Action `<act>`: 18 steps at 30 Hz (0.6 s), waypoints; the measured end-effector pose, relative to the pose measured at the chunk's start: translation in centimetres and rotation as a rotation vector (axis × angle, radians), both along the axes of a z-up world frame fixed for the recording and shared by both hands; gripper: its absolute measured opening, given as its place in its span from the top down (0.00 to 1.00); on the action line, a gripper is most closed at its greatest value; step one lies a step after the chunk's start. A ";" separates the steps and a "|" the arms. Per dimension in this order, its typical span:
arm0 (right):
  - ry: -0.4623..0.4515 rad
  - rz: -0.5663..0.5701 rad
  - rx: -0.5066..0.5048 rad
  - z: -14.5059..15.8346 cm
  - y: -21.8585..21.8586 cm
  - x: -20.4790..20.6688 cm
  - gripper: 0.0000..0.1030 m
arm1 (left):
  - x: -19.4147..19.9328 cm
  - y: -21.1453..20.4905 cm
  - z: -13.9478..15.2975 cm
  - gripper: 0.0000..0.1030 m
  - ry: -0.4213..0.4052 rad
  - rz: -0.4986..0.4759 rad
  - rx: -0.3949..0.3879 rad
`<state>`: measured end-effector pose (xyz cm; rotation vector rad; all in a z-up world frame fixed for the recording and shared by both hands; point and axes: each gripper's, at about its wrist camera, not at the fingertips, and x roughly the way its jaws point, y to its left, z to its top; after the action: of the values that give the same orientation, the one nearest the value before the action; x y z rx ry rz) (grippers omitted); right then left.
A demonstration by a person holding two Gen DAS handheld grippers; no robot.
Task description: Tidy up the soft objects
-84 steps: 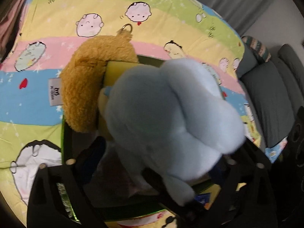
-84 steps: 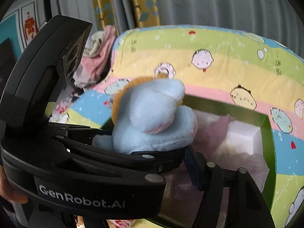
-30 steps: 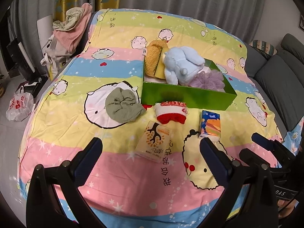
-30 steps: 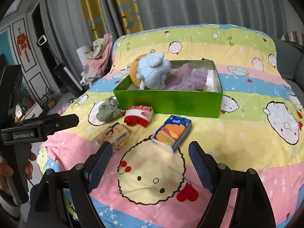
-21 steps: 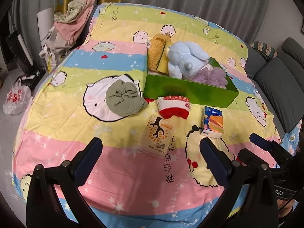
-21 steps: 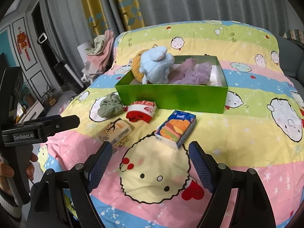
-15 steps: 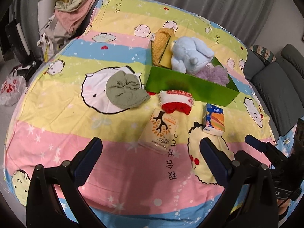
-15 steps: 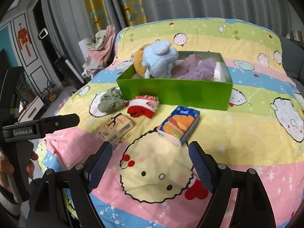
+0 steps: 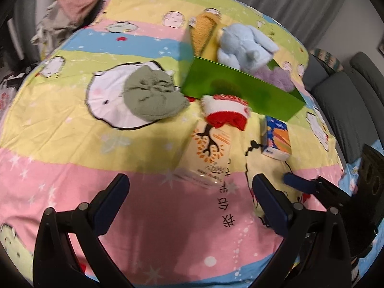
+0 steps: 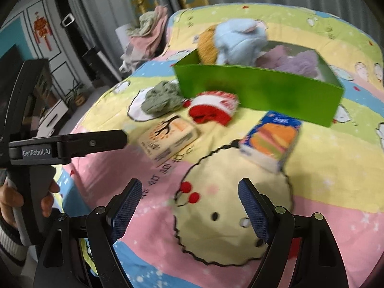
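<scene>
My left gripper [image 9: 190, 193] hangs over the pink stripe near the front edge of the bed [image 9: 72, 124], its jaws spread wide with nothing between them. My right gripper [image 10: 189, 202] is likewise released and empty, over the round yellow cartoon face printed on the cover. In the right wrist view I can see a hand [image 10: 14, 201] wrapped round the left gripper's handle at the left side of the picture.

Just ahead of the left gripper lies a cream tissue pack [image 9: 207, 153] with a tree drawing (flat on the cover, partly on the pink stripe). To its right, near the bed's right edge, lies a blue tissue pack [image 10: 271, 140] printed with a burger. Beyond the cream pack sits a red and white knitted hat [image 9: 226, 111], close against the front wall of the green box [image 9: 240, 91]; whether it touches that wall I cannot tell. A crumpled green cloth [image 9: 152, 96] lies to the left of the hat, over a white cartoon face.

The green box stands open toward the middle of the bed. In its left end a light blue plush toy [image 9: 244, 45] leans against a tan plush toy [image 9: 204, 32], and a purple fluffy item [image 10: 297, 63] fills the rest of the box. A heap of clothes [image 10: 146, 36] sits beyond the bed's far left corner.
</scene>
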<state>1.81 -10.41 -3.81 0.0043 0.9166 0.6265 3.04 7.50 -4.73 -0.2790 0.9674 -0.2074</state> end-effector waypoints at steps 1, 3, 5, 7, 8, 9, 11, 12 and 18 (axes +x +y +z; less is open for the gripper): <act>0.003 0.013 -0.002 -0.3 0.5 0.0 0.20 | 0.2 -0.1 -0.1 0.01 -0.001 -0.018 0.000; 0.011 0.038 -0.005 -0.7 1.5 0.2 0.20 | 0.6 -0.4 -0.4 0.01 -0.011 -0.055 0.004; 0.016 0.058 -0.004 -1.1 2.4 0.3 0.20 | 1.0 -0.6 -0.6 0.01 -0.016 -0.081 -0.002; 0.022 0.079 -0.002 -1.5 3.4 0.7 0.20 | 1.7 -0.7 -1.0 0.02 -0.015 -0.097 -0.020; 0.026 0.088 0.002 -1.7 3.8 0.9 0.20 | 1.9 -0.7 -1.3 0.04 -0.010 -0.100 -0.026; 0.030 0.093 0.006 -1.9 4.2 1.2 0.20 | 2.3 -0.7 -1.6 0.09 -0.002 -0.101 -0.032; 0.031 0.097 0.007 -2.3 5.0 1.9 0.20 | 2.9 -0.6 -2.1 0.17 0.016 -0.107 -0.043; 0.025 0.097 0.001 -2.4 5.3 2.1 0.20 | 3.1 -0.6 -2.3 0.19 0.021 -0.108 -0.048; 0.014 0.124 0.002 -2.1 6.4 3.4 0.20 | 4.0 0.1 -3.1 0.28 0.031 -0.115 -0.117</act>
<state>5.26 -3.97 -5.88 -0.0470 0.9349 0.7427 7.02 7.60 -7.85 -0.3352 1.0042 -0.3668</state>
